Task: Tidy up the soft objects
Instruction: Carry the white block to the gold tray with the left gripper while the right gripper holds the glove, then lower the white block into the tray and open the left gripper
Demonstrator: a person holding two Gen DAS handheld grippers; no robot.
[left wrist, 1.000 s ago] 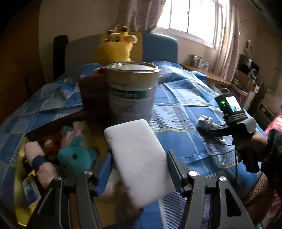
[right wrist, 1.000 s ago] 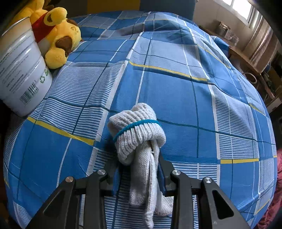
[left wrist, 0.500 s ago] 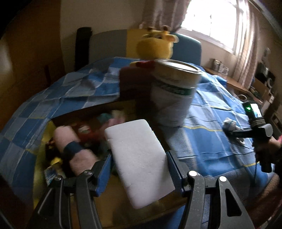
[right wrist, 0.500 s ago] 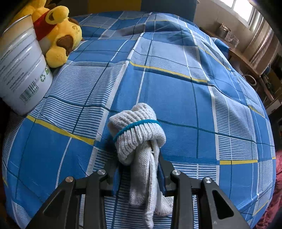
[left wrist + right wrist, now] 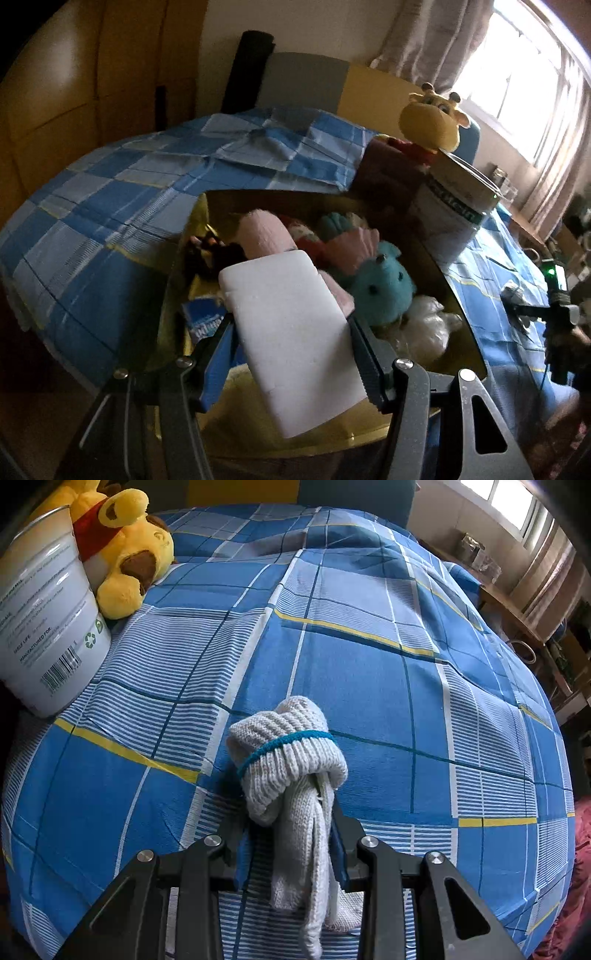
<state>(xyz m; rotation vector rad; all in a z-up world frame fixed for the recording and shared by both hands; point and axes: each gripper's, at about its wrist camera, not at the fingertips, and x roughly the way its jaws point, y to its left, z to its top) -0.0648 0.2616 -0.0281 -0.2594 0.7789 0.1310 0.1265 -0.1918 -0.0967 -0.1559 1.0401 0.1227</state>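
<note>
The left gripper point(image 5: 291, 354), clamping the white sponge point(image 5: 291, 343) that hides toys, has swung over the box point(image 5: 461, 325); the right gripper point(image 5: 291, 845) still pinches the glove point(image 5: 291, 760).

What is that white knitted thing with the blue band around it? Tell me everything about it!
It looks like a pair of white knitted gloves bundled together: the ribbed cuff end is folded into a rounded knob, ringed by a thin teal band, and loose knitted ends hang down below. It looks soft, woolly and a bit greyish. The right gripper is shut on its narrow middle, a finger pressing each side. It sits over the blue checked bedspread; whether it touches the bed is hard to tell.
</note>
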